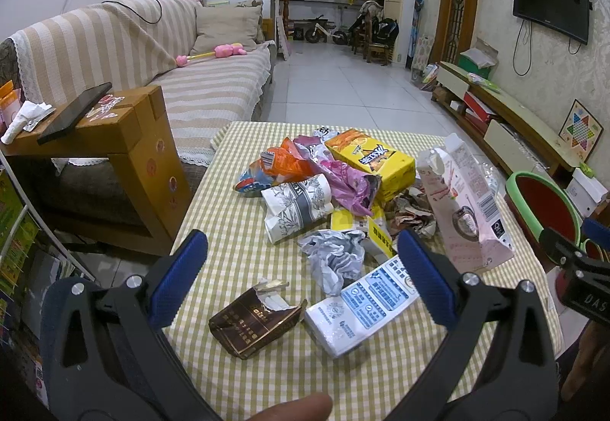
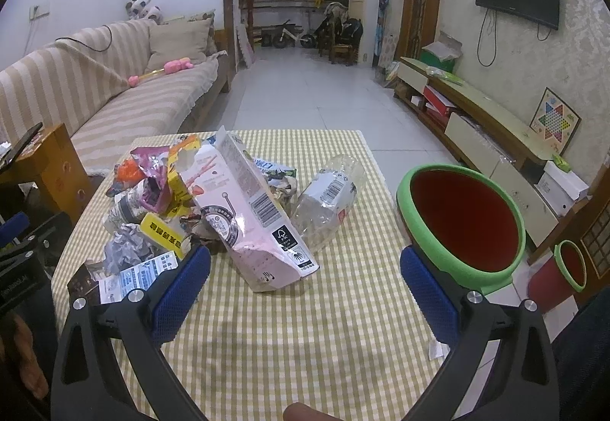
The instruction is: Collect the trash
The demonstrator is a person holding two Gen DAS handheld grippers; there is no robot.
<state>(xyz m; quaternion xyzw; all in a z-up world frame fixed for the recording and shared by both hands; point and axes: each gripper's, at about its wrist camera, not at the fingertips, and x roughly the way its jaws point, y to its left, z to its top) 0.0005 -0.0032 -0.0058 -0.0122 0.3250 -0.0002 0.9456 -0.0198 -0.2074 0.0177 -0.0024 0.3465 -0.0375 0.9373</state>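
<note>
A heap of trash lies on the checked tablecloth (image 1: 236, 261): a yellow box (image 1: 371, 158), a pink carton (image 1: 463, 203), a crumpled paper cup (image 1: 295, 207), crumpled grey paper (image 1: 335, 257), a brown cigarette pack (image 1: 255, 323) and a white-blue packet (image 1: 362, 308). My left gripper (image 1: 301, 268) is open above the near trash, empty. My right gripper (image 2: 305, 280) is open and empty, in front of the pink carton (image 2: 248, 215) and a clear plastic bottle (image 2: 328, 200). A red bin with a green rim (image 2: 463, 222) stands at the table's right edge.
A striped sofa (image 1: 152, 51) and a wooden side table (image 1: 114, 154) with a phone stand to the left. A TV cabinet (image 2: 495, 123) runs along the right wall. A smaller red bin (image 2: 568, 264) sits on the floor at the right.
</note>
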